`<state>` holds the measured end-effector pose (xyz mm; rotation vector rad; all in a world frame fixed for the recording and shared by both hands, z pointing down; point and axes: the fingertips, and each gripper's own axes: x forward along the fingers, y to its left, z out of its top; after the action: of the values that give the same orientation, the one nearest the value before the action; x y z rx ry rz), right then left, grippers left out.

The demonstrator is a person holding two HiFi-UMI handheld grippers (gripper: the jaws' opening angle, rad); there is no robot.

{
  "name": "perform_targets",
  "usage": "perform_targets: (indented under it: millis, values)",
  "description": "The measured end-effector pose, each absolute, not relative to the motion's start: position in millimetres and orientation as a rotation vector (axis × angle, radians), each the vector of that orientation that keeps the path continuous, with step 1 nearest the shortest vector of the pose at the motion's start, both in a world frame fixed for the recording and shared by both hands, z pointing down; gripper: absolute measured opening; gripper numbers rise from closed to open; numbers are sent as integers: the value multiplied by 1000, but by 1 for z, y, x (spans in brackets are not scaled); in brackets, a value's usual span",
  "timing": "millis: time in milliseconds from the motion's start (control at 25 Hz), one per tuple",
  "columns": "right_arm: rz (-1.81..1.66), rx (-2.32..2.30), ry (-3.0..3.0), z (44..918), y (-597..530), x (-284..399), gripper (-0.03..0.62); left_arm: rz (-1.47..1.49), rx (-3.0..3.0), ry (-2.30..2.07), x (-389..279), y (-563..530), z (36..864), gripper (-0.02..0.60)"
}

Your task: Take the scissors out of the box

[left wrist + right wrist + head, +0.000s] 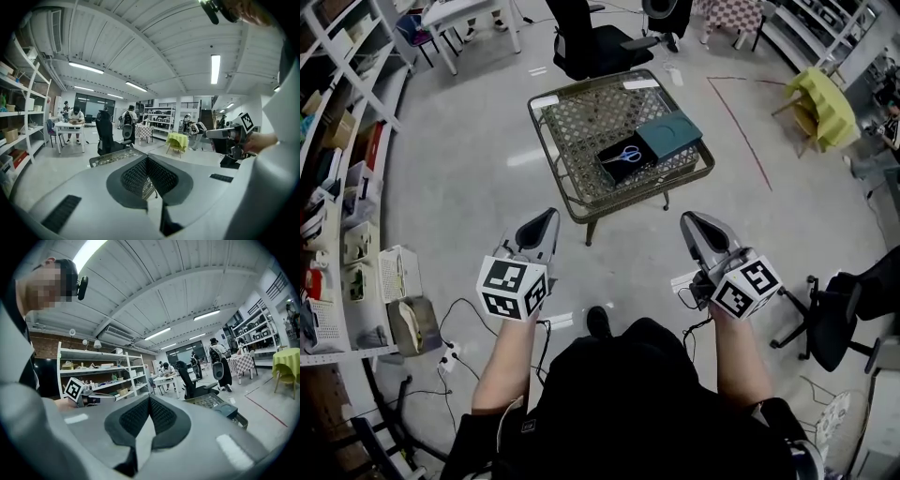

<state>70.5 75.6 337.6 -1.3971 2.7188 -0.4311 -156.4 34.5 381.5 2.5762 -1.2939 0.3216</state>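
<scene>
Blue-handled scissors (627, 155) lie in an open black box (615, 165) on a low wicker table (581, 122). The box's teal lid (668, 134) rests just to its right. Both grippers hang over the floor, short of the table's near edge and apart from it. My left gripper (548, 217) is shut and empty, its pads meeting in its own view (147, 161). My right gripper (690, 221) is likewise shut with nothing in it (149, 401). In the right gripper view the table (213, 401) and lid (229, 409) lie ahead to the right.
A black office chair (591, 37) stands behind the table. Shelves (347, 187) line the left wall, with bins on the floor below. A yellow-covered table (820, 103) is at the far right, another chair (834, 319) at the near right. Cables trail beside my feet.
</scene>
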Motion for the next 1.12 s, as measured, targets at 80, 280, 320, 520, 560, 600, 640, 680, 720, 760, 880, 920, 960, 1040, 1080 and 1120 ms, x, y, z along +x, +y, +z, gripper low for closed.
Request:
perform_targets:
  millis: [80,280,320,520,560,600,640,680,720,760,880,920,960,1040,1080,1120]
  values:
    - [-435,-1411,2711,337,71,74,12,323,2576,-1276,-153,29,384,6]
    - [-452,-1438,2683,341,55,95,12,328,2569,-1255,-142,14,389,6]
    - [-458,-1443,2675,342,51,101,12,329,2566,-1257,-139,10,390,6]
    - [-476,-1428,2651,346,16,119,12,361,2539,-1287,-135,-12,394,6]
    - [-482,-1417,2653,348,5,122,11,370,2530,-1297,-134,-19,396,6]
    - [-487,-1407,2656,350,-7,126,12,375,2520,-1308,-132,-28,398,6]
    - [-493,-1398,2662,353,-20,130,12,378,2510,-1319,-130,-37,399,6]
    - [-497,-1386,2668,355,-33,133,12,381,2499,-1330,-127,-47,400,6]
    - [-501,-1371,2676,357,-45,136,12,384,2489,-1342,-124,-58,402,6]
    - [-507,-1355,2684,360,-59,139,12,388,2478,-1353,-120,-69,403,6]
    - [-545,-1308,2708,370,-98,150,12,390,2445,-1378,-105,-101,406,6]
    - [-561,-1294,2713,374,-111,155,12,395,2437,-1384,-99,-110,406,6]
    - [-578,-1279,2718,377,-122,159,12,405,2431,-1392,-93,-119,407,6]
    - [-605,-1251,2727,384,-145,165,12,420,2410,-1410,-85,-137,408,6]
    - [-614,-1236,2733,387,-156,168,12,424,2397,-1420,-81,-145,409,6]
    - [-618,-1219,2742,389,-166,169,12,428,2387,-1427,-77,-153,410,6]
